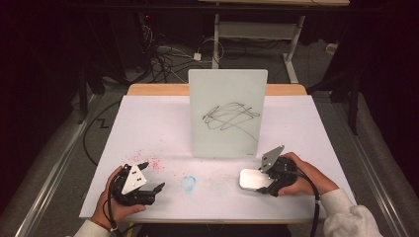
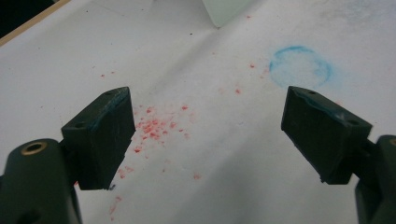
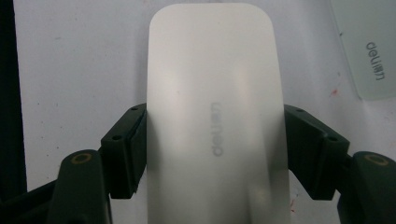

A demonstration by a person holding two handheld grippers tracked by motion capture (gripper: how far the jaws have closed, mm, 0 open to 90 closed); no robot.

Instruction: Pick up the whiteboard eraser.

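Clearly, from the high view, the right tongs [image 1: 258,183] are clamped on a white eraser block [image 1: 252,178] lying flat on the worktop [image 1: 148,118], just in front of an upright whiteboard [image 1: 227,112] that carries a black scribble [image 1: 231,117]; the left tongs [image 1: 152,190] rest apart at the near left, beside a scatter of red specks [image 1: 148,162] and a faint blue ring [image 1: 188,182]. Moving to the left gripper view, the left tongs [image 2: 205,135] stand wide with nothing between them, hovering over the red specks [image 2: 156,127] with the blue ring [image 2: 301,65] ahead. Then, in the right gripper view, the right tongs [image 3: 215,149] press both long sides of the eraser block [image 3: 212,93], gripping near its rear half. To wipe well, I judge the block should be lifted level, turned so its felt face meets the board squarely, and pressed lightly so the standing board is not pushed over; the free hand could steady it. The block bears grey lettering that reads roughly as "deli" plus characters too small to make out, and the whiteboard corner [image 3: 369,46] shows the same mark.
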